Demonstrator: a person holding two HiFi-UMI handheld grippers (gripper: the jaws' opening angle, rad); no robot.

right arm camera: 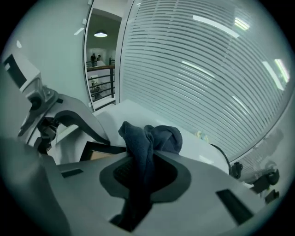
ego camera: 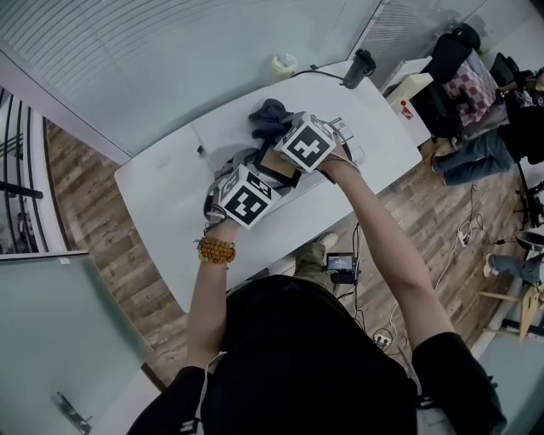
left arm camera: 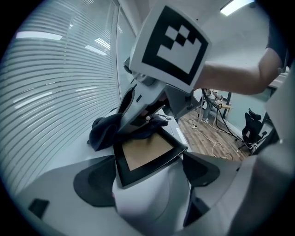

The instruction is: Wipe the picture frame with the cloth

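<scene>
Over the white desk (ego camera: pixel 157 191) by the window blinds (ego camera: pixel 170 51), our left tongs (left arm camera: pixel 147 179) are closed on the near edge of the black picture frame (left arm camera: pixel 146 154). Our right tongs (right arm camera: pixel 145 179) pinch the dark blue cloth (right arm camera: pixel 156 138), which lies on the frame's far edge, just beyond the left tongs.

Bright, even light; lamp (left arm camera: pixel 235 6) above left gripper (left arm camera: pixel 148 173). Glare streaks on blinds (right arm camera: pixel 207 69) past right gripper (right arm camera: pixel 147 175). Gripper views fisheye w/ dark corners, slight blur.
</scene>
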